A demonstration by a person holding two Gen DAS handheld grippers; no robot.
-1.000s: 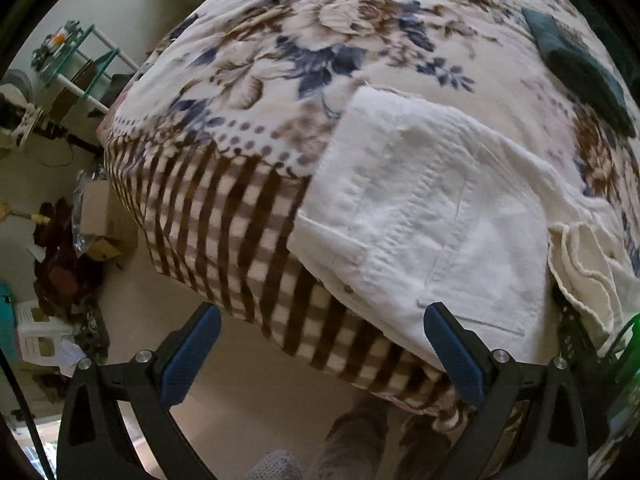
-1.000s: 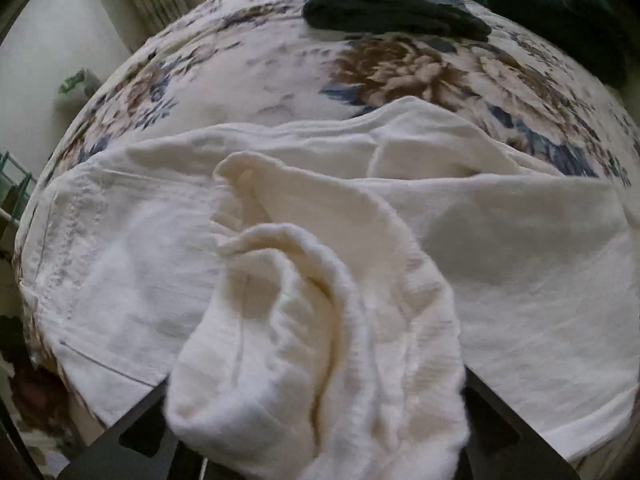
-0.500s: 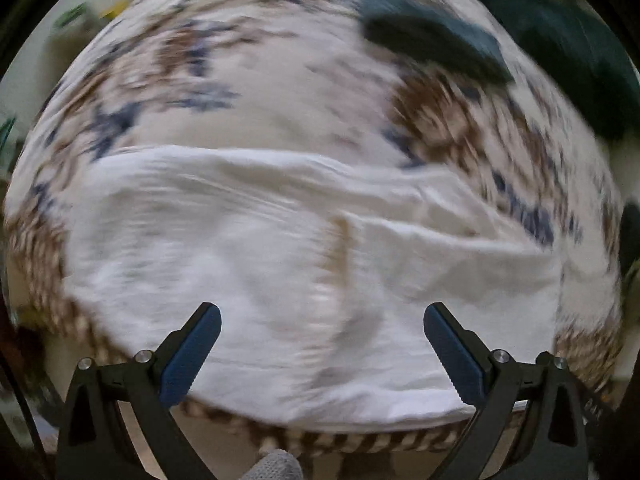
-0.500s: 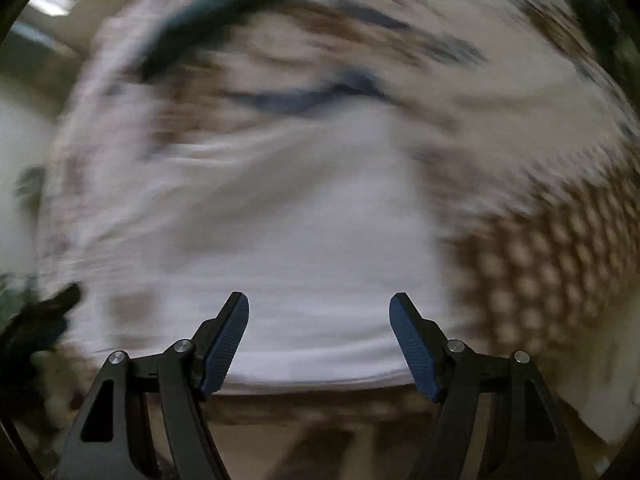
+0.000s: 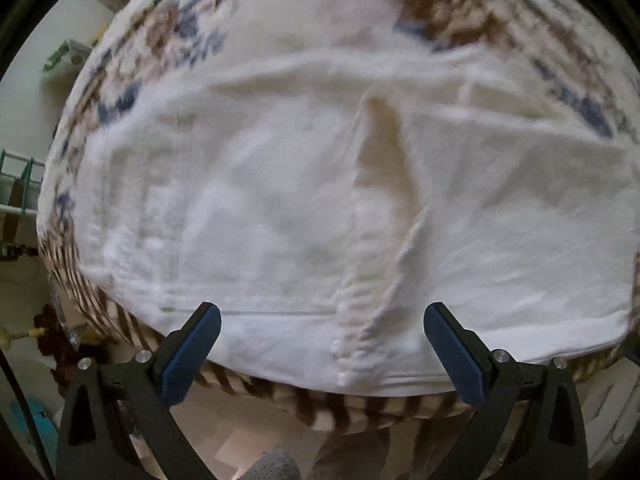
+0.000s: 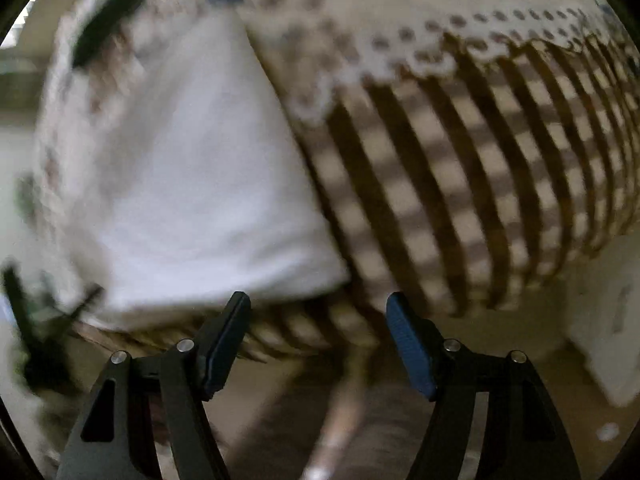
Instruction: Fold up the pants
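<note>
Now folded over on itself along the near edge of the floral-and-striped bed, white cotton pants, let go to settle, with left tool and right tool both empty, wide apart, right just opened.

Both wrist views steeply downward, near, sharing white pants on bedspread
</note>
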